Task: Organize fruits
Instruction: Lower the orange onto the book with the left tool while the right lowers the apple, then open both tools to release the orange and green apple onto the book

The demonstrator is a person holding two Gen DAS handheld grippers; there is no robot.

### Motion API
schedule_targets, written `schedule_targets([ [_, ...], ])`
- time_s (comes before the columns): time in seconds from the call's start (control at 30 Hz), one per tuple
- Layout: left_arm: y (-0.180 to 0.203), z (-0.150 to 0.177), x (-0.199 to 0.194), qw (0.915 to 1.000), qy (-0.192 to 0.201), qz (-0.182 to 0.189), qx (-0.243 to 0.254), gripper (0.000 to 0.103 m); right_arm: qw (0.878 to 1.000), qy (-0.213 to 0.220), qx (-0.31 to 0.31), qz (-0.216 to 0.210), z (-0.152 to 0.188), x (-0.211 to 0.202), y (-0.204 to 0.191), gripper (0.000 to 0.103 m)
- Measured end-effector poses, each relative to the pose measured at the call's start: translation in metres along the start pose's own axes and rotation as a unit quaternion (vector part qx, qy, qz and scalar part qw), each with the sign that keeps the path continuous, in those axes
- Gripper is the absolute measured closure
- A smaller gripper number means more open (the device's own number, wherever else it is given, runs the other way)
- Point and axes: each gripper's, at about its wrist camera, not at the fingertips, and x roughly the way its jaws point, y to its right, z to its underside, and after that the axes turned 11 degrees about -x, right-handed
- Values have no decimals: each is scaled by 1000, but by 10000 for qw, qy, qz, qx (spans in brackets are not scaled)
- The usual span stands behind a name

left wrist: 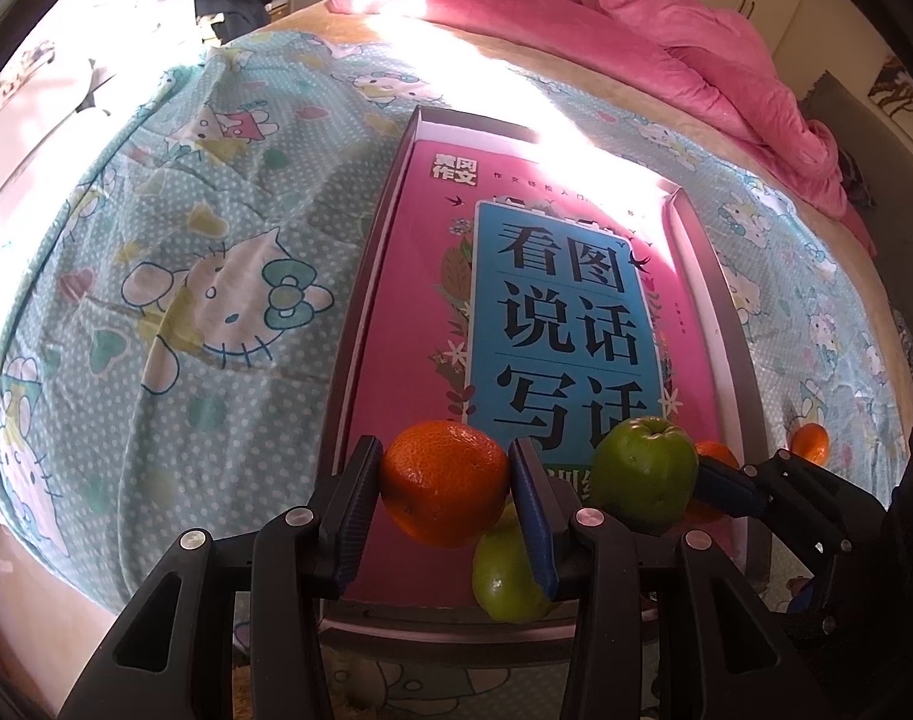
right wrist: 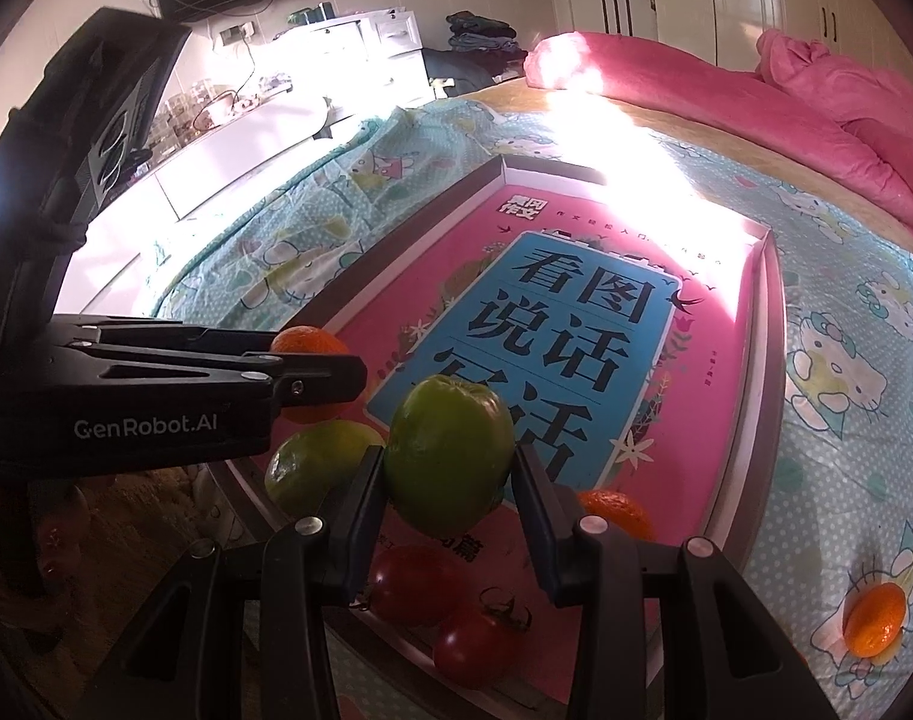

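Left gripper (left wrist: 447, 483) first: its two pads are pinching an orange (left wrist: 444, 483) across its widest part, held just above the near end of the tray (left wrist: 360, 324). The right gripper (right wrist: 450, 468) has its pads squeezed on a green apple (right wrist: 447, 456), also hanging over the tray's near end, a little to the right of the orange. Below them, on the pink book (right wrist: 576, 324) that lines the tray, sit a yellow-green fruit (right wrist: 312, 468) at the near left corner, two red tomatoes (right wrist: 450, 618) along the near edge and another small orange (right wrist: 615, 510) toward the near right. One more orange (right wrist: 873, 618) lies outside the tray, on the cartoon bedsheet (left wrist: 186, 276) off its right side. As for handling, I'd judge the orange light, a touch soft and springy, so a grip across the middle suits it; the apple looks firm, smooth and likely slippery, best taken at its broadest girth. The tomatoes look the most fragile, thin-skinned, wanting a gentle squeeze, and all these round things will roll on the glossy book cover.
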Motion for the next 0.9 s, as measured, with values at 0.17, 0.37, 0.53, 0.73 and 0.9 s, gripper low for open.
schedule_targets([
  [0.17, 0, 0, 2, 10000, -46, -8, -14, 58, 10000, -60, -68, 3, -1, 2, 0, 60],
  [0.37, 1, 0, 5, 9999, -95, -38, -3, 58, 9999, -89, -118, 33, -1, 1, -1, 60],
  [0.53, 0, -1, 8, 9999, -141, -65, -31, 58, 10000, 10, 5, -55, 0, -4, 2, 60],
  [0.73, 0, -1, 10, 9998, -170, -96, -39, 58, 9999, 145, 64, -61, 0, -14, 4, 60],
  [0.9, -1, -2, 11, 9998, -180, -121, -49, 57, 9997, 197, 145, -51, 2, -22, 6, 60],
])
